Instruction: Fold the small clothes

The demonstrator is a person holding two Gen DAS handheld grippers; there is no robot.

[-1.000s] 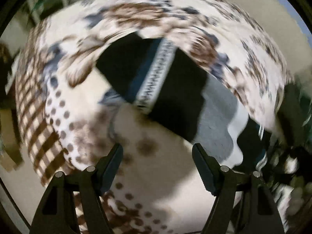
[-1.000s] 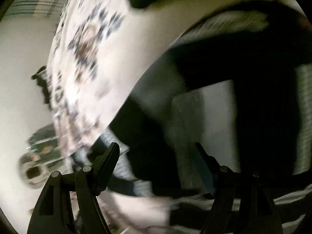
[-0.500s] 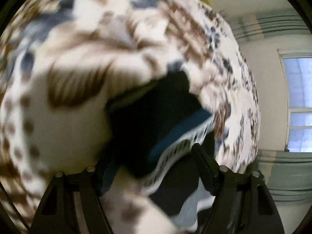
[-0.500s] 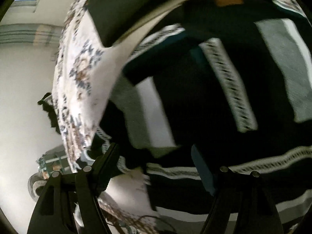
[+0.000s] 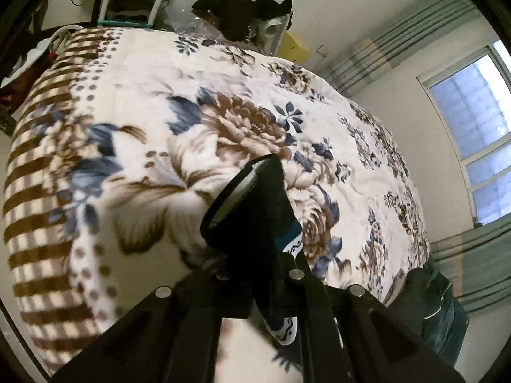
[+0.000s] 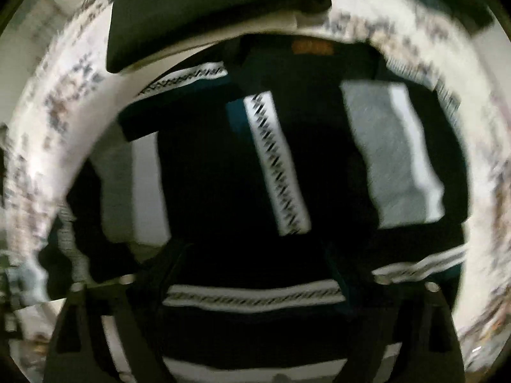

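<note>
A small dark sweater with white patterned bands, grey patches and teal trim lies spread on the floral blanket and fills the blurred right wrist view. My right gripper is open just above the sweater's lower part, its fingers wide apart. In the left wrist view my left gripper is shut on a fold of the same sweater, holding the dark cloth with its teal and white edge lifted above the blanket.
A folded dark garment lies on the blanket beyond the sweater. Dark clothes are piled past the bed's far edge, a rack stands behind, a window at right and a dark bundle by the bed.
My left gripper closed on the sweater's edge and lifted it, the view swinging up over the bed. My right gripper stayed open and swung over the spread sweater.
</note>
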